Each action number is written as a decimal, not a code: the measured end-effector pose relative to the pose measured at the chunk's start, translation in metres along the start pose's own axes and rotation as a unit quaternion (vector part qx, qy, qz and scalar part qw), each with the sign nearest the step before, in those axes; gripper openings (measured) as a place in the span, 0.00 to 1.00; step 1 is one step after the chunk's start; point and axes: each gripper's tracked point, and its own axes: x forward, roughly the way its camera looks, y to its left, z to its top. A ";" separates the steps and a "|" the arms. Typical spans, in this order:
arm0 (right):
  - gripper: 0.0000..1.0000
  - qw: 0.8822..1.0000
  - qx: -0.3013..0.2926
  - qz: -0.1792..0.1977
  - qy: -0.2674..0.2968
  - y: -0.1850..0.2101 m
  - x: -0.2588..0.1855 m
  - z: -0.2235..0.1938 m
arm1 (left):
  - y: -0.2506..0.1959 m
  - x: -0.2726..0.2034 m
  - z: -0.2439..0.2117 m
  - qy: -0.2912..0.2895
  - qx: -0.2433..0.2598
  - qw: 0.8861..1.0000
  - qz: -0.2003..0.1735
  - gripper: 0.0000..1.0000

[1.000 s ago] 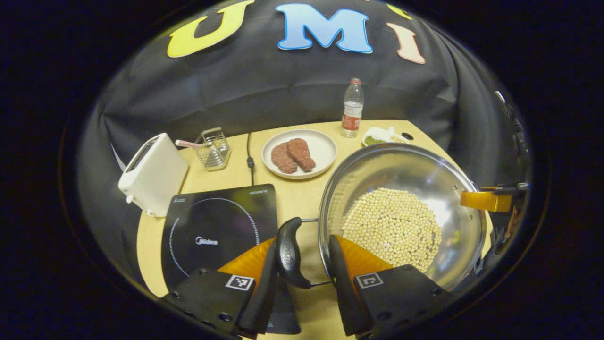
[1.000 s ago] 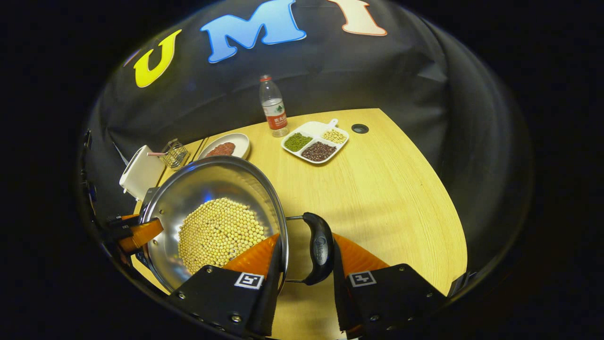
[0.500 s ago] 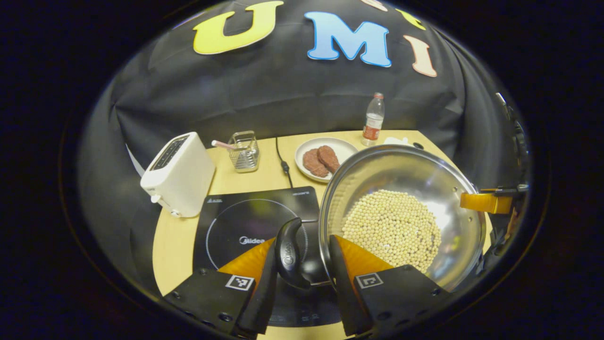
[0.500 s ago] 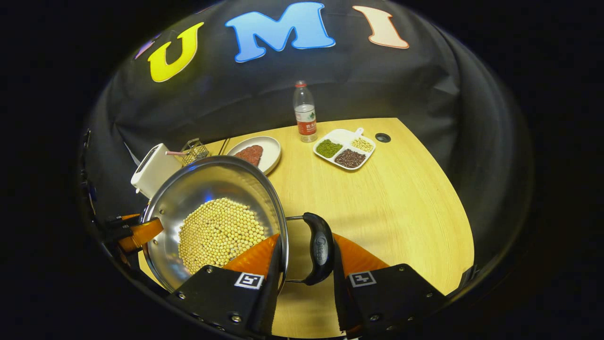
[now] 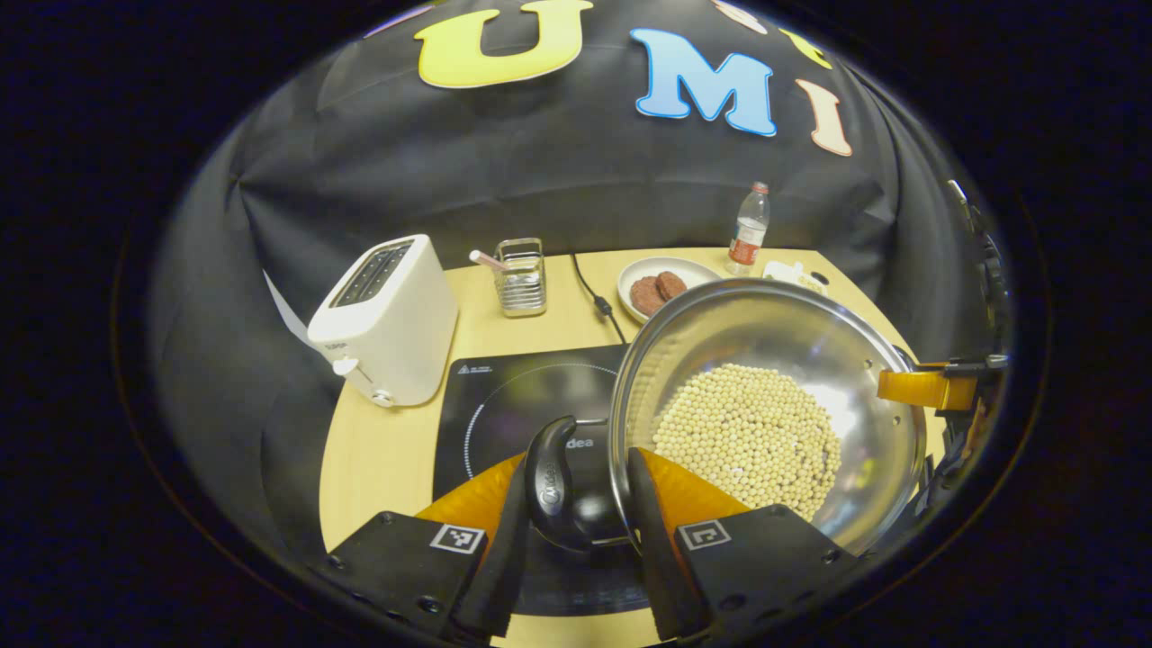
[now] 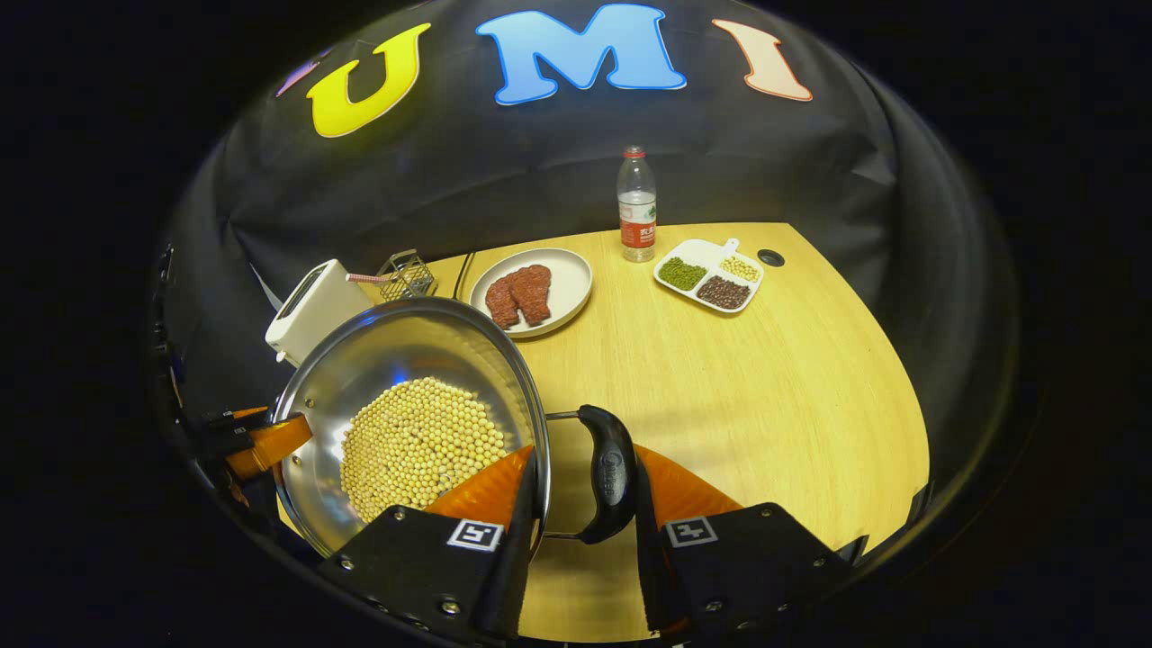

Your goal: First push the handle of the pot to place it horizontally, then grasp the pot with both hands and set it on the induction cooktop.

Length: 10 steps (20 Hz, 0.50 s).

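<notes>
Pot (image 5: 765,360), shiny steel, full of beans (image 5: 747,432)

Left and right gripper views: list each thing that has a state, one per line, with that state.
pot: held at both handles, holding pale beans, over the cooktop's right part.
left gripper: shut on the pot's handle.
right gripper: shut on the other handle.
induction cooktop: flat on the table.
bottle: upright, capped.

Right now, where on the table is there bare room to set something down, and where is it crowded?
Free: the wide wooden table in front of the divided tray and right of the pot. Crowded: the far edge with bottle and meat plate, and the side holding toaster, wire basket and cooktop.
</notes>
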 end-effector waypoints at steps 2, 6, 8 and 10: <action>0.51 1.000 0.002 0.002 0.002 0.013 0.003 -0.003 | 0.015 0.001 -0.002 0.000 -0.003 1.000 0.003 0.60; 0.51 1.000 -0.002 0.006 0.003 0.040 0.013 -0.003 | 0.045 0.004 -0.006 -0.003 -0.010 1.000 0.013 0.64; 0.51 1.000 -0.006 0.008 0.005 0.051 0.018 -0.005 | 0.058 0.008 -0.008 0.000 -0.011 1.000 0.014 0.60; 0.51 1.000 -0.005 0.009 0.006 0.063 0.023 -0.004 | 0.070 0.010 -0.008 0.000 -0.010 1.000 0.015 0.60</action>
